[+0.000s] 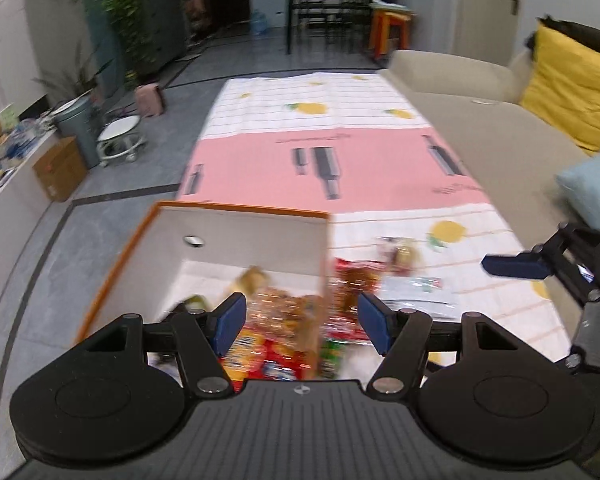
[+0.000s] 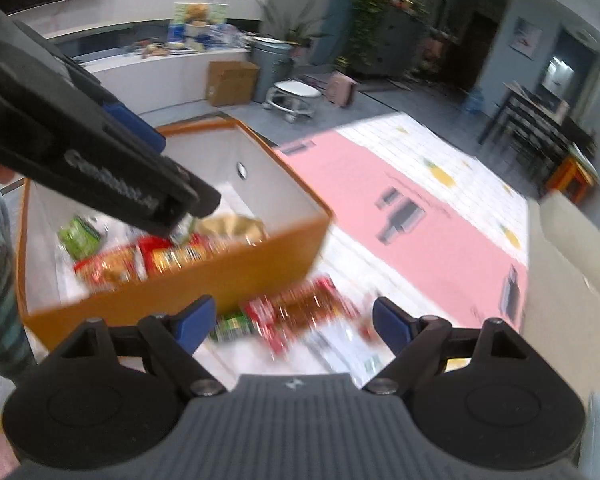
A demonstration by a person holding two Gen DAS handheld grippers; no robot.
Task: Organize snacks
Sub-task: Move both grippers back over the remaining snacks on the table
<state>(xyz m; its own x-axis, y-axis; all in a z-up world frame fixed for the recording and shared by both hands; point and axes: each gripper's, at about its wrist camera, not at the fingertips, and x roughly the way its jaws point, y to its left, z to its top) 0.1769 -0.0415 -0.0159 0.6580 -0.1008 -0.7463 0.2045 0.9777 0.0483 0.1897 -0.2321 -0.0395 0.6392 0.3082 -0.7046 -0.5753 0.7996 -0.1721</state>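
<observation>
An orange box [image 1: 236,210] with white inner walls stands on the cloth-covered table and also shows in the right wrist view [image 2: 204,276]. It holds several snack packs: red-orange ones [image 2: 112,266], a green one [image 2: 79,236] and a tan bag [image 2: 236,226]. My left gripper [image 1: 302,322] is open above the box's near right corner, over the packs [image 1: 276,312]. It shows in the right wrist view as a dark body [image 2: 80,160] over the box. My right gripper [image 2: 290,324] is open above a red snack pack [image 2: 300,312] lying outside the box, next to a small green pack [image 2: 232,326].
More packs [image 1: 400,258] and a clear flat packet [image 1: 416,296] lie on the tablecloth [image 1: 320,168] right of the box. A beige sofa [image 1: 500,144] with a yellow cushion [image 1: 572,84] runs along the table's right side. The floor lies to the left.
</observation>
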